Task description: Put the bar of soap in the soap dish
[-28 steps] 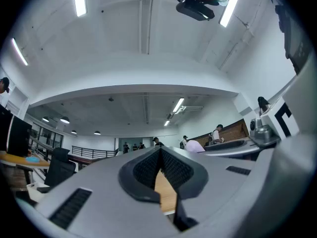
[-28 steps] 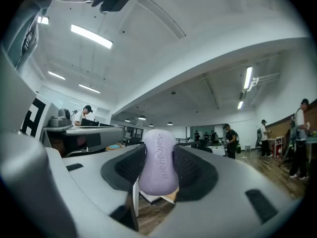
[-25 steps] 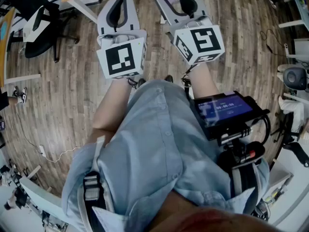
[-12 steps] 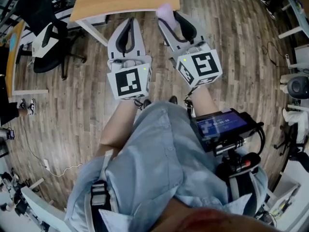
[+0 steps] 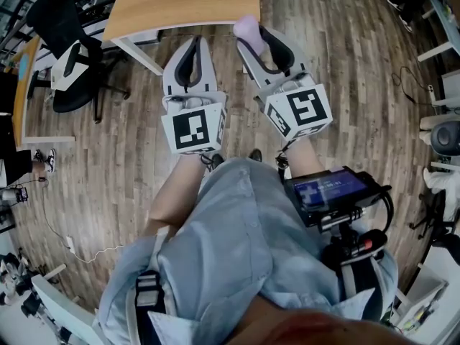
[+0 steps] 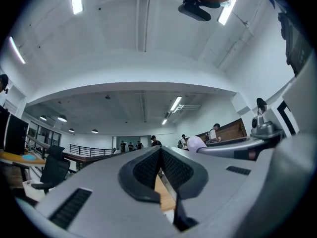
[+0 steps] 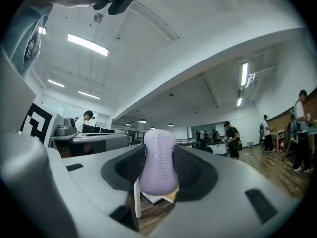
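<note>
Soap bar (image 7: 158, 161), pinched in right hand-held gripper (image 7: 159, 170)

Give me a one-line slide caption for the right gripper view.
Right gripper shut on a lilac soap bar, with an office behind.

A wooden tabletop (image 5: 183, 2) on white legs stands over the plank floor (image 5: 359, 85), a black office chair (image 5: 74, 93) near its left end.

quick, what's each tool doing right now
Left tool: closed, nothing between its jaws.
Right tool: closed on the purple bar of soap.
</note>
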The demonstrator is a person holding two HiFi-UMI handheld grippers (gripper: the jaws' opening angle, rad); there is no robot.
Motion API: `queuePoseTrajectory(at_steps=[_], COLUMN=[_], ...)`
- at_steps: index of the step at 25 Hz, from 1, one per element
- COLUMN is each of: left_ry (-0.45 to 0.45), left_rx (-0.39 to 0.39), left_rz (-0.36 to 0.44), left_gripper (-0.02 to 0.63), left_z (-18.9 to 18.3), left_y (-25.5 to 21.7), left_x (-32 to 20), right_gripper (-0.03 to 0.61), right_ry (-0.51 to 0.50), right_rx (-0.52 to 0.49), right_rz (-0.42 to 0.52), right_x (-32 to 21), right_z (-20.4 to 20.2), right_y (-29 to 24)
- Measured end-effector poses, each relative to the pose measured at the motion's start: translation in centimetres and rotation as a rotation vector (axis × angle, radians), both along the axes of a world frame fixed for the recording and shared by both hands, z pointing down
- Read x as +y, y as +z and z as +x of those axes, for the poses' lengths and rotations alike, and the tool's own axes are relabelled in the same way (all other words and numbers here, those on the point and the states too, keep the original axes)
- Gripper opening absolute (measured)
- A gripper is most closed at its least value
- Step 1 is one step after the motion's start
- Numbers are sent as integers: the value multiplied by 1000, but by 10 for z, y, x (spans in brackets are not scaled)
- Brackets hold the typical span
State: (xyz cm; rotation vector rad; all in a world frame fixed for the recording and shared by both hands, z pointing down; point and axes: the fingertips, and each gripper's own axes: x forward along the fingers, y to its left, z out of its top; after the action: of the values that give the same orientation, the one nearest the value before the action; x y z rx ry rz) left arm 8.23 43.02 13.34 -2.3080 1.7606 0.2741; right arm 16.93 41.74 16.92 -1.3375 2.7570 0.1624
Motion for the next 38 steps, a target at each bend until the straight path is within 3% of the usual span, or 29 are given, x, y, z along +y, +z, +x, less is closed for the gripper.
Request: queuePoseTrajectory(at_steps=[10, 17, 25, 31, 38], left_ry=[-45, -27, -15, 1, 13], left_rx=[2, 0, 20, 21, 30], left_rz=[-21, -40, -38, -45, -31], left_gripper=[6, 6, 6, 6, 6], left_z=[12, 27, 5, -39, -81], left_y=[12, 22, 27, 30, 23], left_x=[-39, -46, -94, -178, -240], right_gripper=[190, 189, 190, 189, 187], right_ry=[-29, -5, 6, 4, 16], right_rx=[6, 1, 10, 4, -4], right_rz=[-27, -26, -34, -35, -35], right_x=[-37, -42, -83, -165, -231], right_z=[19, 36, 15, -34, -73], right_y=[17, 19, 25, 27, 22])
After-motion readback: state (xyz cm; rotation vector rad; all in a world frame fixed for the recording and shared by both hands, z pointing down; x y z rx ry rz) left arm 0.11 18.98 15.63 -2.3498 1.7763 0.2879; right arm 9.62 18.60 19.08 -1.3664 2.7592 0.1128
